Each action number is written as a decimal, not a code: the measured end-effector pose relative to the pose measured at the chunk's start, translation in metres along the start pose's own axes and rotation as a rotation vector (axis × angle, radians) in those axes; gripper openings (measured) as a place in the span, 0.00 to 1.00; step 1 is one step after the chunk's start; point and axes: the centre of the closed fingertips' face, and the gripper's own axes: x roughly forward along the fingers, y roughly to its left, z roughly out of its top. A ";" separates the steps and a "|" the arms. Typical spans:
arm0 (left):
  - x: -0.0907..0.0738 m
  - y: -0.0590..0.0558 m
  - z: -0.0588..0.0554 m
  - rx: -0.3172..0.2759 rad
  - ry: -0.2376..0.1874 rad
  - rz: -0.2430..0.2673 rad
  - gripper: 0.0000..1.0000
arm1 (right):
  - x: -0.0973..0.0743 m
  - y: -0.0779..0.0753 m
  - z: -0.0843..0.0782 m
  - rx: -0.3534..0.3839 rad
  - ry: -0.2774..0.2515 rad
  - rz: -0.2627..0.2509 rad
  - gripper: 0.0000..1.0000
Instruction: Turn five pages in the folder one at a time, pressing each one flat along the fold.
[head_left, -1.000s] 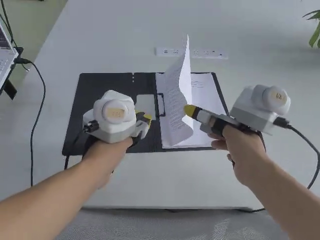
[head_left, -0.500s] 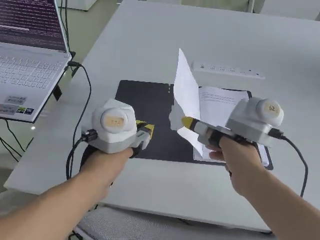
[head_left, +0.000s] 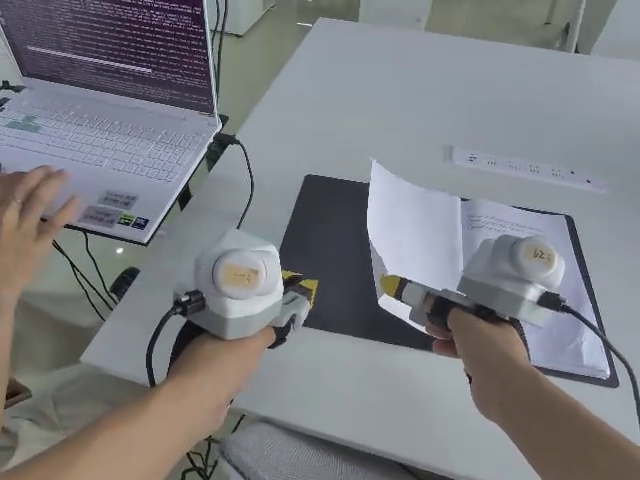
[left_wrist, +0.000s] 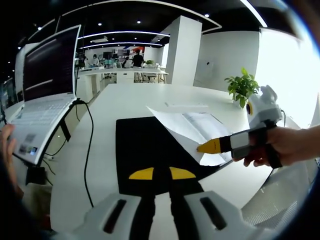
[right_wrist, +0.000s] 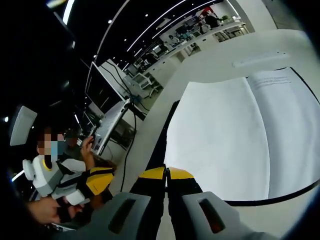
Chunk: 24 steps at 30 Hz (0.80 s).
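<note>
The folder (head_left: 325, 245) lies open on the white tabletop (head_left: 400, 100). Its black left cover is bare and its right half carries printed sheets (head_left: 505, 225).

One page (head_left: 415, 225) is lifted off the right half. It stands tilted over the middle of the folder, with its blank side towards the head view. The right gripper (head_left: 392, 287) has its yellow-tipped fingers pinching the page at its lower near corner. In the right gripper view the fingers are pressed together on the sheet's edge.

The left gripper (head_left: 303, 290) is at the near edge of the left cover, well apart from the page. In the left gripper view its fingers are pressed together with nothing between them, pointing across the black cover. Whether they touch the cover cannot be determined.

An open laptop (head_left: 100, 140) with a lit screen sits at the left edge of the tabletop, with a black cable (head_left: 245, 175) running from its side. Another person's hand (head_left: 30, 220) is beside the laptop's near corner. A white power strip (head_left: 525, 170) lies beyond the folder. The left gripper view shows a green plant (left_wrist: 242, 87) at the far end of the tabletop
</note>
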 end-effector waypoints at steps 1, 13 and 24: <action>-0.001 0.002 -0.001 -0.001 0.002 0.005 0.07 | 0.007 -0.006 -0.003 -0.003 0.016 -0.006 0.00; 0.003 0.008 -0.016 -0.011 0.033 0.005 0.07 | 0.044 -0.026 -0.035 -0.001 0.131 -0.036 0.00; 0.013 0.006 -0.027 -0.006 0.063 0.004 0.06 | 0.058 -0.037 -0.053 0.020 0.166 -0.042 0.00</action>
